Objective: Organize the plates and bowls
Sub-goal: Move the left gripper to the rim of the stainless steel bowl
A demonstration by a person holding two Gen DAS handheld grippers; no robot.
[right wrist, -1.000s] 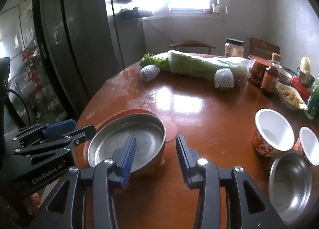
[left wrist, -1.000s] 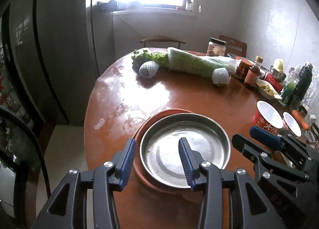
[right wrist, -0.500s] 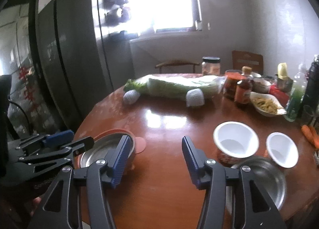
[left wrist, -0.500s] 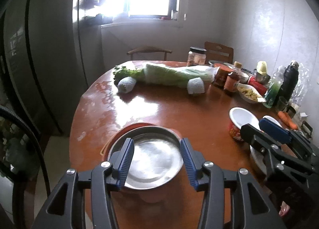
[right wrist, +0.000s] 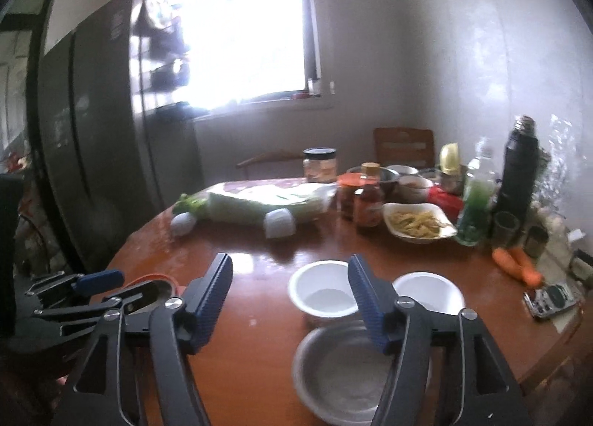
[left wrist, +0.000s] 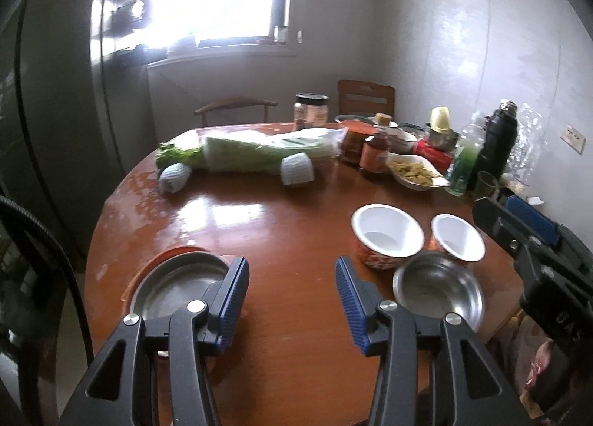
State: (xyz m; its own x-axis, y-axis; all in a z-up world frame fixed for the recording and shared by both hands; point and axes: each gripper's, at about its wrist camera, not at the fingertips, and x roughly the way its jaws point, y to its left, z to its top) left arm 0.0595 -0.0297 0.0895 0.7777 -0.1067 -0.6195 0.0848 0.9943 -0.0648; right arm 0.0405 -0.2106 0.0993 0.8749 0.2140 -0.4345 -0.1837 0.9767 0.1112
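Your left gripper (left wrist: 291,294) hangs with its jaws spread wide and nothing between them, above bare counter (left wrist: 281,225); your right gripper (right wrist: 289,300) is likewise spread wide and empty. Only the left wrist view shows the steel plate (left wrist: 174,287) whole, nested on an orange plate (left wrist: 174,252) at the counter's near left edge; in the right wrist view the left gripper's body covers most of that stack. The steel bowl (left wrist: 437,290) sits just beside two white-lined bowls, the larger (left wrist: 386,231) and the smaller (left wrist: 457,237), which stand close together near the right edge. Only the right wrist view shows the carrots (right wrist: 517,266) at far right. The right wrist view is blurred, and there your right gripper's finger overlaps the steel bowl's rim. Letters on the right gripper's body, seen in the left wrist view, are cut off and unreadable; jar and bottle labels are too small to read.
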